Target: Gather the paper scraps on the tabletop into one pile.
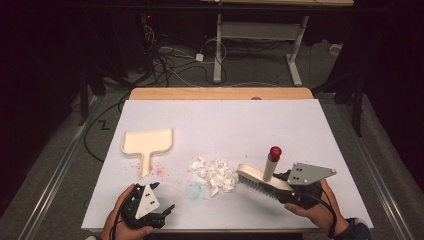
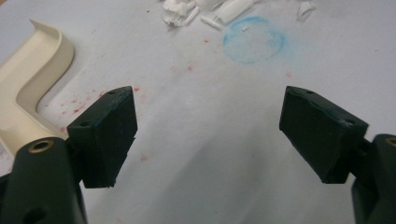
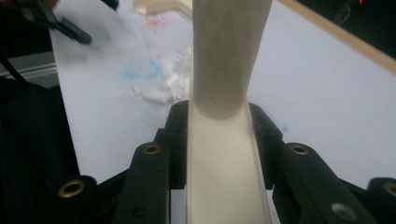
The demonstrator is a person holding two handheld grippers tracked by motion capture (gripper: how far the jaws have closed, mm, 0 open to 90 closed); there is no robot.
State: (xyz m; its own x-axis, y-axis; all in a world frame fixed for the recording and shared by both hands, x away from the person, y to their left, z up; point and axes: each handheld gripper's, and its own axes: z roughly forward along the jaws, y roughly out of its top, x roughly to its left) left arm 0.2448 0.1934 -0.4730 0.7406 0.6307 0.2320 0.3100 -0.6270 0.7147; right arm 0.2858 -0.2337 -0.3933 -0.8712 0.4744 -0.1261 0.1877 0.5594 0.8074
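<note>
Cream brush in right tool, beside paper scraps

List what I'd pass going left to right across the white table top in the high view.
Left gripper and cream dustpan → blue ring mark → pile of white scraps → brush → right gripper, shut on the brush.

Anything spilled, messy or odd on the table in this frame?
Yes. A loose pile of white scraps lies scattered mid-table, just left of the brush clamped in the right gripper. The white table cover is stained: a smudged blue ring near the scraps and red specks beside the dustpan. The left gripper is open and empty.
</note>
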